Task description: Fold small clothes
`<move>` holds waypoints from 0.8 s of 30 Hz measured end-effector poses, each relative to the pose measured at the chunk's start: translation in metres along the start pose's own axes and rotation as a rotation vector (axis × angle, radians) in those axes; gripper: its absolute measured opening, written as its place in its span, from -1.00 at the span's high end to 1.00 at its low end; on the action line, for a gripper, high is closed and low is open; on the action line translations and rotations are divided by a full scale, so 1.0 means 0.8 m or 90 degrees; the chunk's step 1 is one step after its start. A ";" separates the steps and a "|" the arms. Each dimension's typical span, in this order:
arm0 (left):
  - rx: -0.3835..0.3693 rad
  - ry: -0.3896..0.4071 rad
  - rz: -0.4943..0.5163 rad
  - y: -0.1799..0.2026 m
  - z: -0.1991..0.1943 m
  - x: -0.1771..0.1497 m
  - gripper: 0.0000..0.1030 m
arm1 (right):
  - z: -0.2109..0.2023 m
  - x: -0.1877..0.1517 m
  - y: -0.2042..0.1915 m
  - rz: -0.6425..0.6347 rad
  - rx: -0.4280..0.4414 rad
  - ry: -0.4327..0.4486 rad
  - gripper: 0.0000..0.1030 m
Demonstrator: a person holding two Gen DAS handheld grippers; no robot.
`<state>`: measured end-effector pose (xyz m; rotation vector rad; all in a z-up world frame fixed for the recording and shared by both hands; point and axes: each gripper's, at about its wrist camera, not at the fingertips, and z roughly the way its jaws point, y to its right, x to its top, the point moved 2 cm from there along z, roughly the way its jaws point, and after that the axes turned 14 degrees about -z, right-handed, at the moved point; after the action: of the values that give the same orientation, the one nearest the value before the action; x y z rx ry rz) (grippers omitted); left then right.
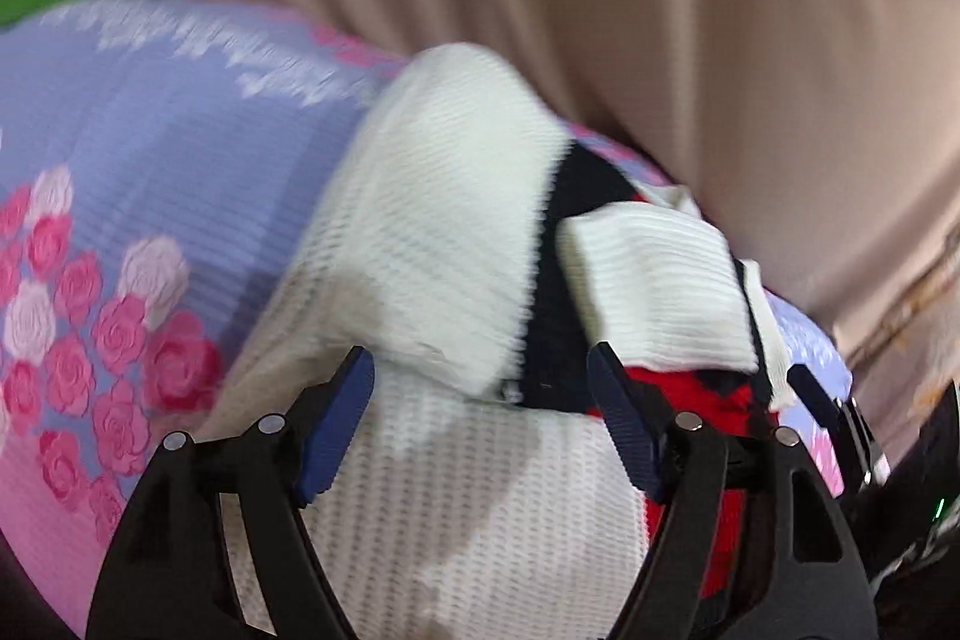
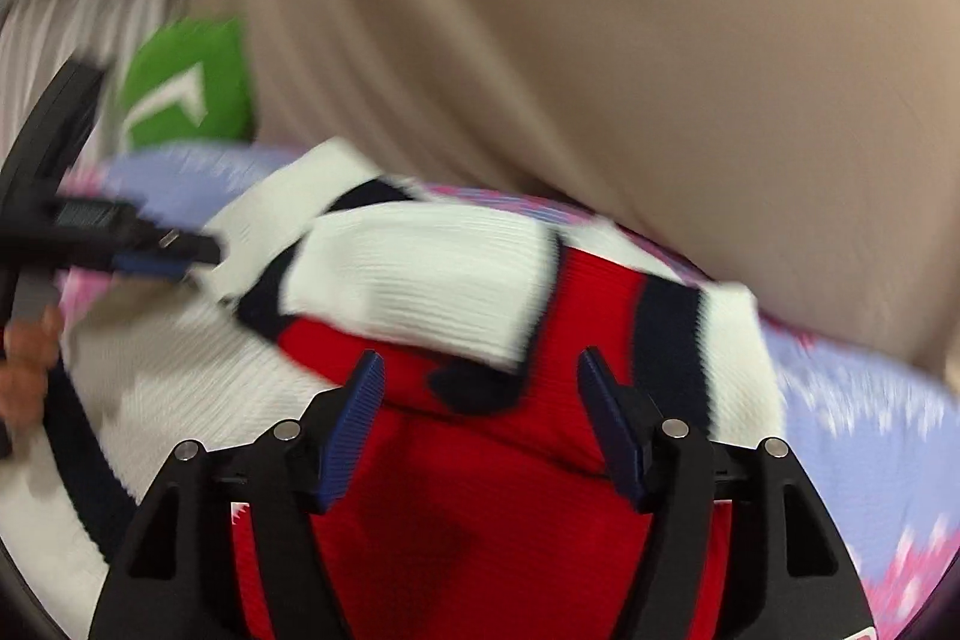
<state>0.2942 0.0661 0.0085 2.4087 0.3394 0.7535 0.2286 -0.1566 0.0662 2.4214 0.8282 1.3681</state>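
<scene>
Both my sets of jaws stand wide apart and grasp nothing. My left gripper hangs over the white ribbed part of the garment, its blue pads to either side of a folded white flap; I cannot tell whether the pads touch the cloth. My right gripper hangs over the red part of the same garment, with a folded white sleeve lying across the red just ahead of the pads.

The garment is knitted, in white, red and black blocks, and lies partly folded on a sheet of lilac and pink printed with pink and white roses. What carries the sheet is hidden. In the left wrist view a white sleeve edged in black lies across the black and red area to the right of the jaws.

In the right wrist view my left gripper enters from the left edge, beside the white part of the garment. Behind the sheet hangs beige cloth; a green item with a white mark stands at its left. Both views are blurred, so finer detail is not readable.
</scene>
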 end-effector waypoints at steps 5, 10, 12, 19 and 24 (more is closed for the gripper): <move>0.027 0.025 -0.013 -0.010 0.009 0.011 -0.14 | 0.065 0.029 -0.008 -0.026 -0.019 -0.069 0.10; 0.023 0.038 -0.018 -0.021 0.007 0.011 0.01 | 0.047 -0.009 0.120 0.307 0.062 -0.020 0.92; 0.006 0.033 -0.020 -0.032 -0.002 0.011 0.01 | 0.031 -0.073 0.182 0.495 0.078 -0.002 0.90; -0.037 0.014 -0.070 -0.043 -0.018 0.010 -0.20 | 0.024 -0.177 0.220 0.638 0.181 -0.004 0.41; -0.095 -0.052 -0.187 -0.057 -0.023 0.011 -0.32 | 0.033 -0.156 0.221 0.642 0.214 0.022 -0.03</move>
<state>0.2872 0.1145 -0.0027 2.1786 0.5681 0.5273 0.2637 -0.3707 0.0457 3.2719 -0.2917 1.6284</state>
